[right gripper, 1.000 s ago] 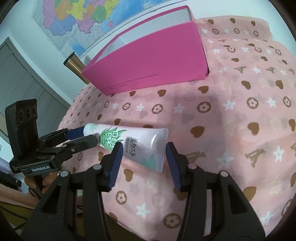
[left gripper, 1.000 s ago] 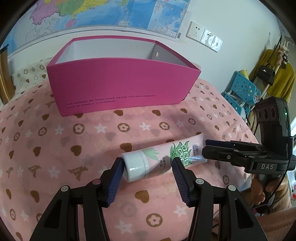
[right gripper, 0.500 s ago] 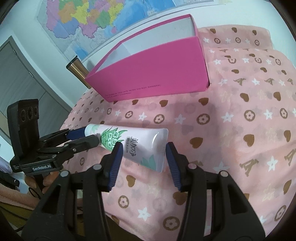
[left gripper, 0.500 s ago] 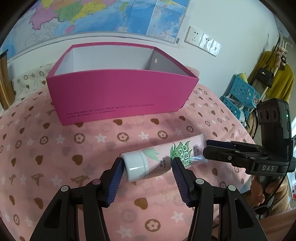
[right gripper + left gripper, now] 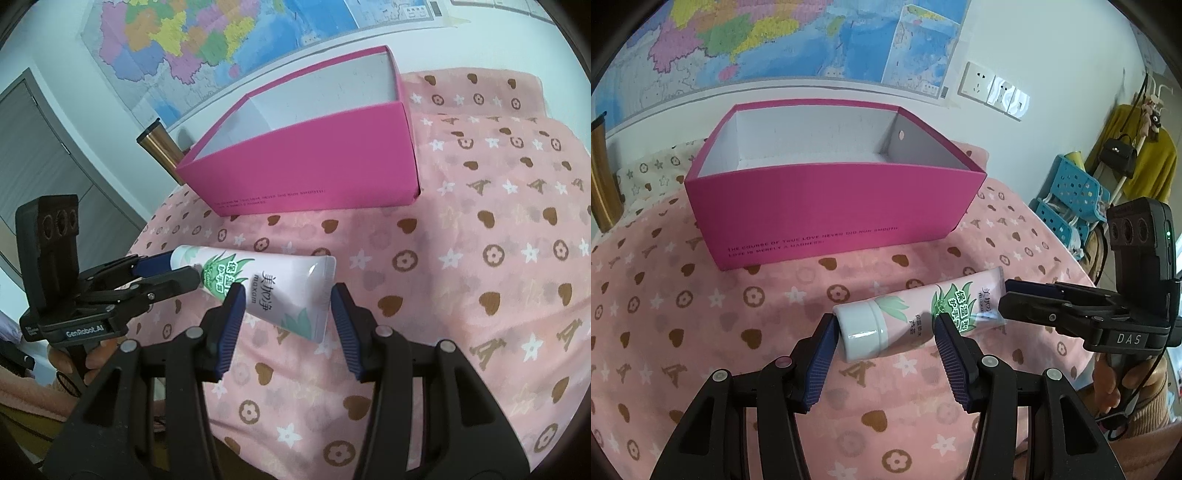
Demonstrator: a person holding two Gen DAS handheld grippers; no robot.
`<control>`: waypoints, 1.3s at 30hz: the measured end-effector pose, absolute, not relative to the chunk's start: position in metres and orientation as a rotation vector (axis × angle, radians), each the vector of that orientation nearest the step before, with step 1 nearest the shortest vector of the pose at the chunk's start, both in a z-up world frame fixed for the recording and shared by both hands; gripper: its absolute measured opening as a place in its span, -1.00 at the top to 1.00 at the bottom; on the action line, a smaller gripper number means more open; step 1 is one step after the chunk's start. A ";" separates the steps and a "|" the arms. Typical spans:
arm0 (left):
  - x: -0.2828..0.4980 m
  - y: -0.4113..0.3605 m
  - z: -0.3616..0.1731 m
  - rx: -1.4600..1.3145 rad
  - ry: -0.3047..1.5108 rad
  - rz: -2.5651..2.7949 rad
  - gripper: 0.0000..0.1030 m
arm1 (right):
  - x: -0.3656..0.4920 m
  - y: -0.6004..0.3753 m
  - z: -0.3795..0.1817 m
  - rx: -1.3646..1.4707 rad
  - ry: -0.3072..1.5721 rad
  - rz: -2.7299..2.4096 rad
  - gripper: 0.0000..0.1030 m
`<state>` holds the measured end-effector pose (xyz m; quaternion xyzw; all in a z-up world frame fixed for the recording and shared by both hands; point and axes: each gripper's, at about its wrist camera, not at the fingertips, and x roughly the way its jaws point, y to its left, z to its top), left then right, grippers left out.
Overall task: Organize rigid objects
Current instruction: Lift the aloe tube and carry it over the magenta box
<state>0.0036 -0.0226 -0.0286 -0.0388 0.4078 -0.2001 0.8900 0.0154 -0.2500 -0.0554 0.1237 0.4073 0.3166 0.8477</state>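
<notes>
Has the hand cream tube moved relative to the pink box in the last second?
Yes. The tube sits lower in the left wrist view, farther from the pink box front, and both look lifted off the cloth.

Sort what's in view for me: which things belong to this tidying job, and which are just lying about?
Job:
- hand cream tube, held at both ends
- pink box
- left hand-held gripper
- right hand-held gripper

Lying about:
- gold tumbler
- wall map
- blue baskets

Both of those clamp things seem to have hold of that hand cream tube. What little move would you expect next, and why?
Probably carrying the tube toward the open pink box. The left gripper holds its white cap end and the right gripper its flat crimped end, and the box behind it looks empty in what shows.
</notes>
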 end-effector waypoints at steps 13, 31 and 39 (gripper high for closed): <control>0.009 -0.024 -0.018 -0.079 0.818 -0.415 -0.05 | 0.023 -0.254 -0.042 0.241 0.821 0.665 0.01; 0.020 -0.029 -0.007 -0.068 0.790 -0.415 -0.05 | 0.033 -0.259 -0.025 0.220 0.770 0.659 0.01; 0.026 -0.031 -0.003 -0.061 0.779 -0.419 -0.05 | 0.035 -0.260 -0.022 0.218 0.756 0.650 0.01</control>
